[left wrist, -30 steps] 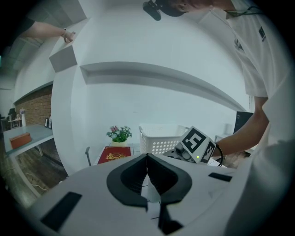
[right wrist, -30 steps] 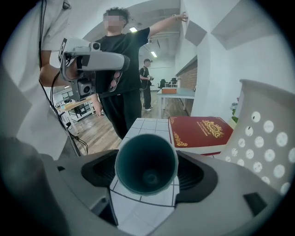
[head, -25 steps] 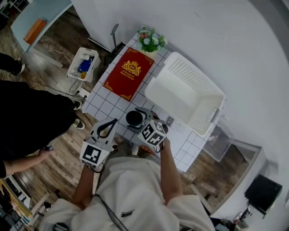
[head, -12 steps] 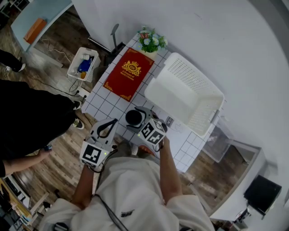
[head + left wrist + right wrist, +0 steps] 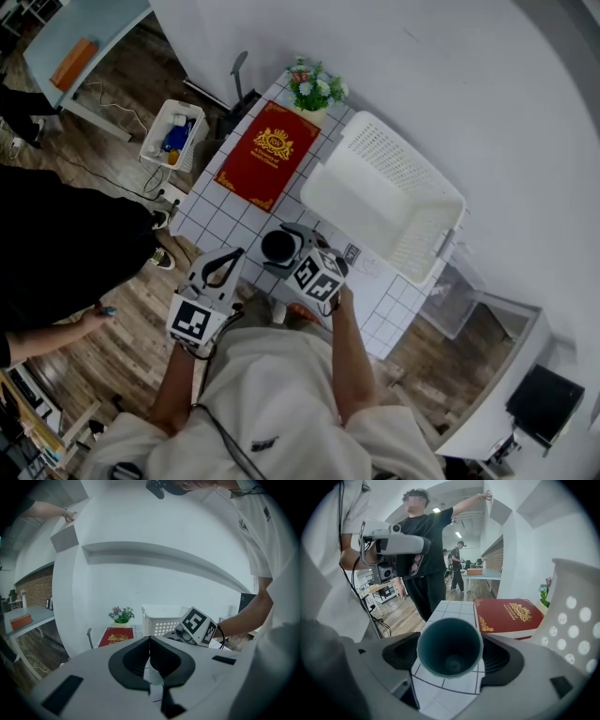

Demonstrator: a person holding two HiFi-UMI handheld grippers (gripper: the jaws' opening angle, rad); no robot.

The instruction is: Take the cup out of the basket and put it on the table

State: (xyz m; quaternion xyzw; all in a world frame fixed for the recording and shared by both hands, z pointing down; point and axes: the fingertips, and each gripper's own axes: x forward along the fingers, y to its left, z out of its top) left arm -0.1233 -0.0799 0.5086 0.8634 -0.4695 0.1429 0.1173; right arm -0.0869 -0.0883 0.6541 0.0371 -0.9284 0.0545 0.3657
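Dark teal, the cup (image 5: 278, 246) stands upright, pinched between the jaws of my right gripper (image 5: 450, 654). It is out of the basket (image 5: 394, 155) and over the tiled table (image 5: 220, 220), close to the near edge. I can't tell whether its base touches the tiles. My left gripper (image 5: 150, 660) has its jaws pressed together on nothing, off to the side. The risk I see is letting go with a gap underneath, so the cup drops, tips and rolls off that edge. Backing away crooked could also catch a jaw on the rim and knock it toward the red book (image 5: 267, 150).
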